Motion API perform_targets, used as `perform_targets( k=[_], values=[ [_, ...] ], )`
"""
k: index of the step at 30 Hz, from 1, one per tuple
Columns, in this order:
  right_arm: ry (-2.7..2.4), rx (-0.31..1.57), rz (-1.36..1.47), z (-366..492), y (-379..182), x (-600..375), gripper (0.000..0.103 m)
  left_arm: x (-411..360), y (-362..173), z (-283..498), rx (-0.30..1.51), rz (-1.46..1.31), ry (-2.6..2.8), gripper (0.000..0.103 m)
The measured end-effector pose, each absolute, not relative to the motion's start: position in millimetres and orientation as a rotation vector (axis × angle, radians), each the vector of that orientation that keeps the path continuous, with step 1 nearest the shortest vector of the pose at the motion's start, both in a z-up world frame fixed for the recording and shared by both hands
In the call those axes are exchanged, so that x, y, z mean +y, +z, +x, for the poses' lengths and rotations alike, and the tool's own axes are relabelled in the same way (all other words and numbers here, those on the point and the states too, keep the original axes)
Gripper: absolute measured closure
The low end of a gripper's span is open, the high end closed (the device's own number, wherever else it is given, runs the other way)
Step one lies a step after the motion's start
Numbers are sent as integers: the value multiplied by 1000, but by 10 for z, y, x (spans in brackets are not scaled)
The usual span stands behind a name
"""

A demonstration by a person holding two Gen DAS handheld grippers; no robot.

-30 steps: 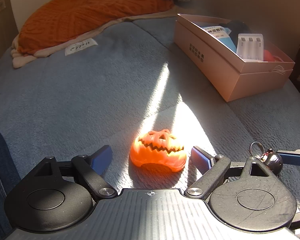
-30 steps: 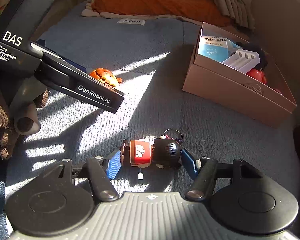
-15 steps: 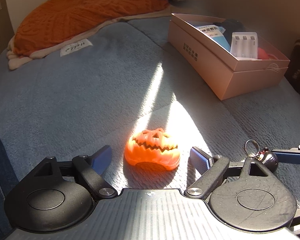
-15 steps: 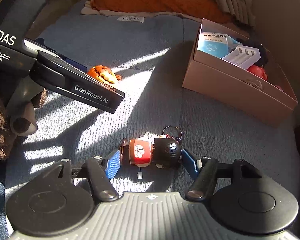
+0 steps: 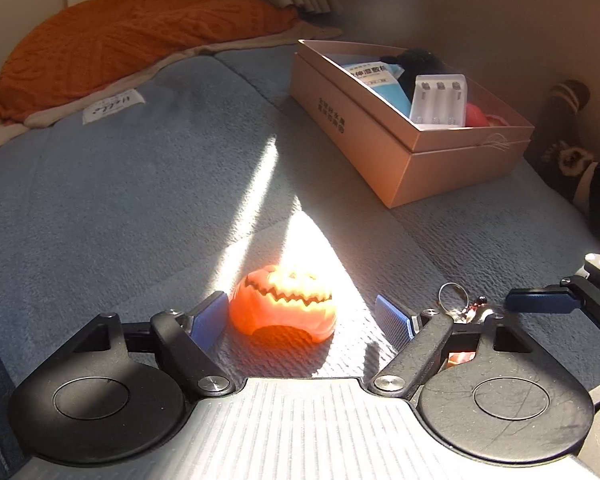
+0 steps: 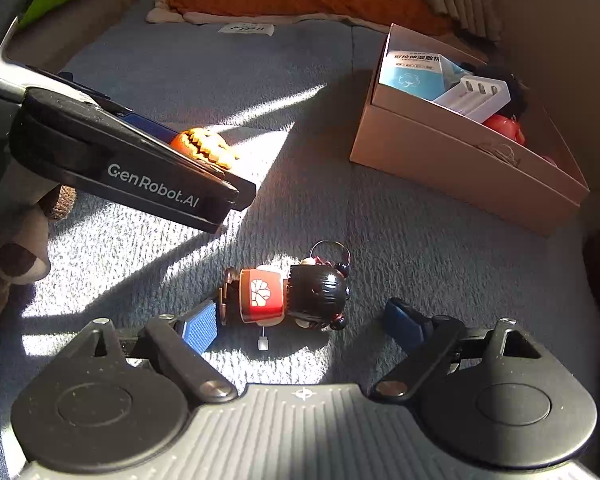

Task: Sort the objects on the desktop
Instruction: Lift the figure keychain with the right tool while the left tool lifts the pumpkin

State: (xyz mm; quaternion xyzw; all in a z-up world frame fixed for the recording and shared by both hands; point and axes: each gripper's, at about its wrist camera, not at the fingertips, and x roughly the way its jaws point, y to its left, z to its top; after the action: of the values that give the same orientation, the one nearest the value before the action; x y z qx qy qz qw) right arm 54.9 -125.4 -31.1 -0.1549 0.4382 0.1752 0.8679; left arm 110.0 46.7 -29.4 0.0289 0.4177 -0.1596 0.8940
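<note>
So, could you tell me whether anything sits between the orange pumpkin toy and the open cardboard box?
Nothing visible does. Only bare blue-grey blanket lies between the orange pumpkin toy and the open tan cardboard box. The left gripper has its closing fingers either side of the pumpkin.

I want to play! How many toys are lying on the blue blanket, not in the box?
2: the orange pumpkin between the left fingers, and the doll keychain between the right fingers. Others may be hidden.
</note>
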Motion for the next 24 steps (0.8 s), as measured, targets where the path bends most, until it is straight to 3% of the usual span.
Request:
perform_targets(
  k=[9, 12, 14, 24],
  values=[
    [377, 909, -321, 541, -298, -1240, 15, 472, -331, 1131, 882, 78, -299, 14],
    [397, 902, -322, 539, -292, -1221, 24, 467, -339, 1129, 884, 85, -298, 13],
    [417, 901, -317, 531, -279, -1207, 37, 463, -339, 1133, 886, 86, -297, 13],
    [424, 879, -342, 494, -285, -1182, 38, 464, -343, 1127, 886, 85, -301, 13]
  ],
)
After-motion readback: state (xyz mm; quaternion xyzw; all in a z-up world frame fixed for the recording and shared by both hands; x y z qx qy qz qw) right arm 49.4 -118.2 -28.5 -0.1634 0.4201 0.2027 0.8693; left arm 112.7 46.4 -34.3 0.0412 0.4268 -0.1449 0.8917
